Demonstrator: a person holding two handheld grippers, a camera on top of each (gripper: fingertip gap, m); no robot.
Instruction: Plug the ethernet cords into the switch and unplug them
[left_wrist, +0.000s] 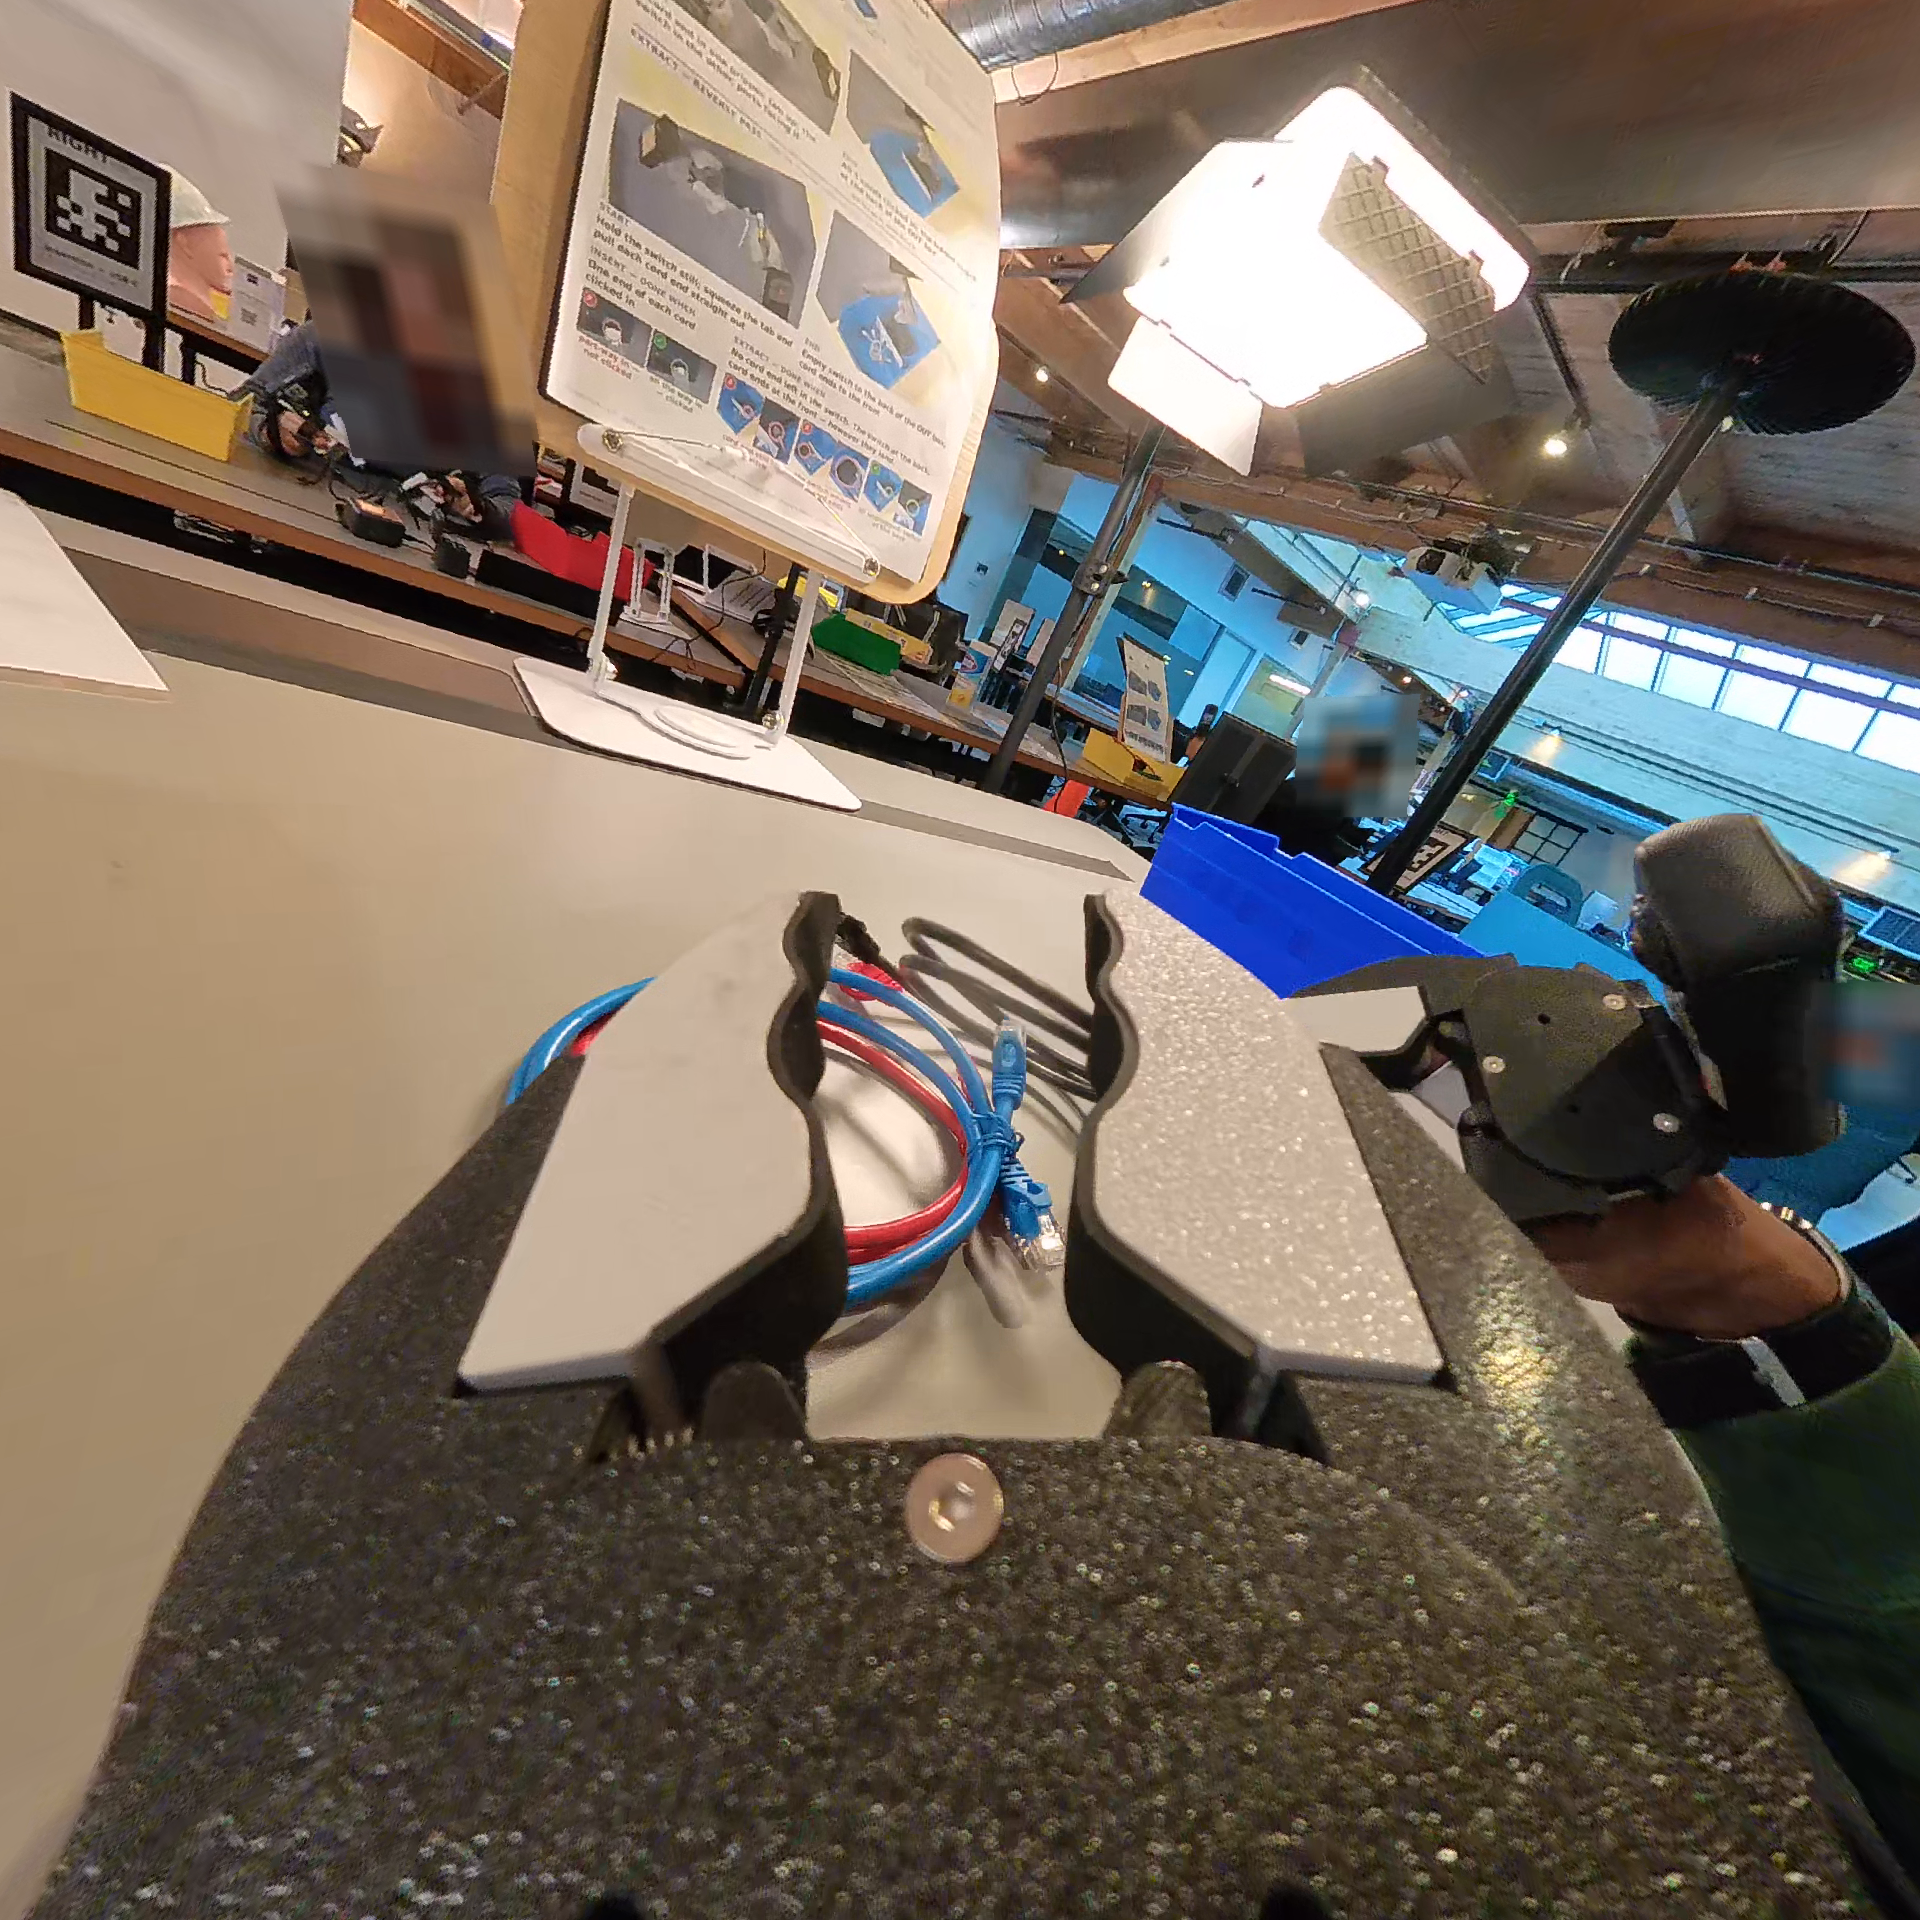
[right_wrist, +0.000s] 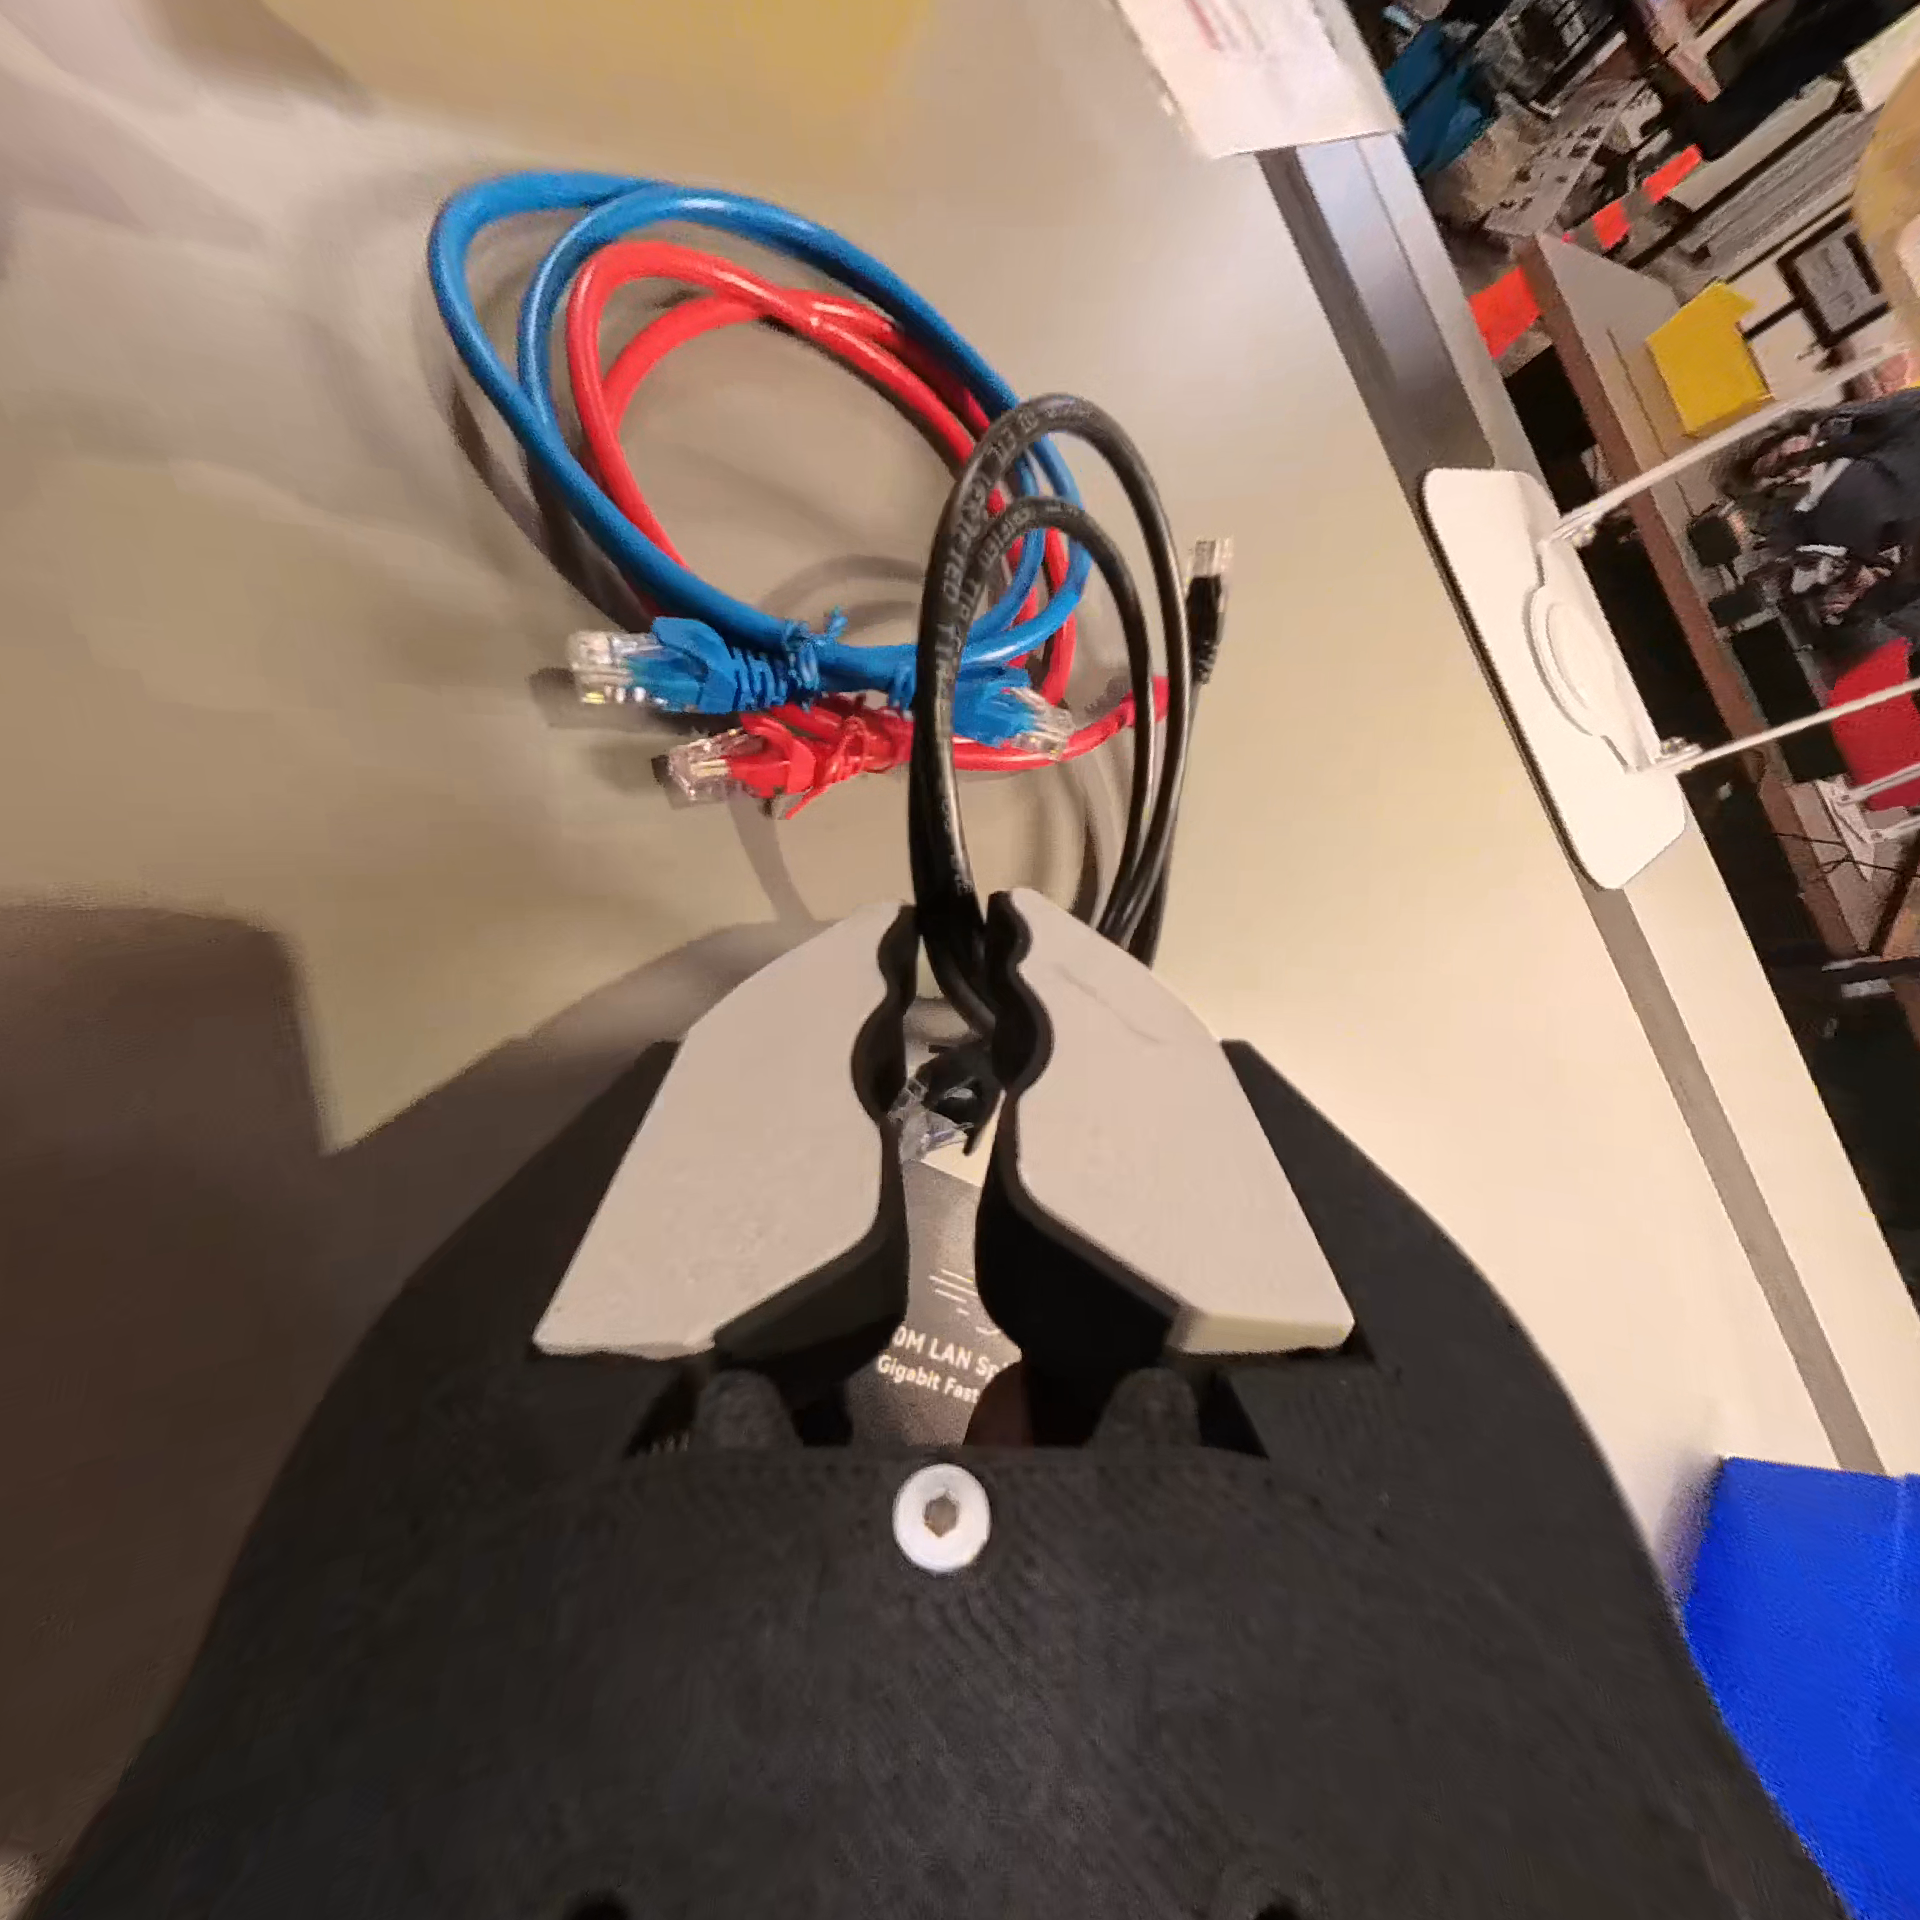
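In the right wrist view my right gripper (right_wrist: 951, 920) is shut on a black ethernet cord (right_wrist: 940, 665) just behind its clear plug (right_wrist: 935, 1107). The cord loops upward and its other plug (right_wrist: 1205, 608) hangs free. The switch (right_wrist: 935, 1320), a grey box, shows through the gap under the fingers; whether the plug sits in a port is hidden. Coiled blue (right_wrist: 540, 343) and red (right_wrist: 634, 301) cords lie on the table beyond. In the left wrist view my left gripper (left_wrist: 956, 935) is open and empty, low over the blue cord (left_wrist: 997, 1132) and red cord (left_wrist: 914, 1205).
A blue bin (left_wrist: 1278, 914) stands at the right, also in the right wrist view (right_wrist: 1818, 1662). An instruction board (left_wrist: 748, 260) on a white stand (left_wrist: 686, 727) is at the table's far edge. A hand holds the right gripper (left_wrist: 1392, 1029) to the right. Across from one pair of fingers to the other is roughly 15 cm.
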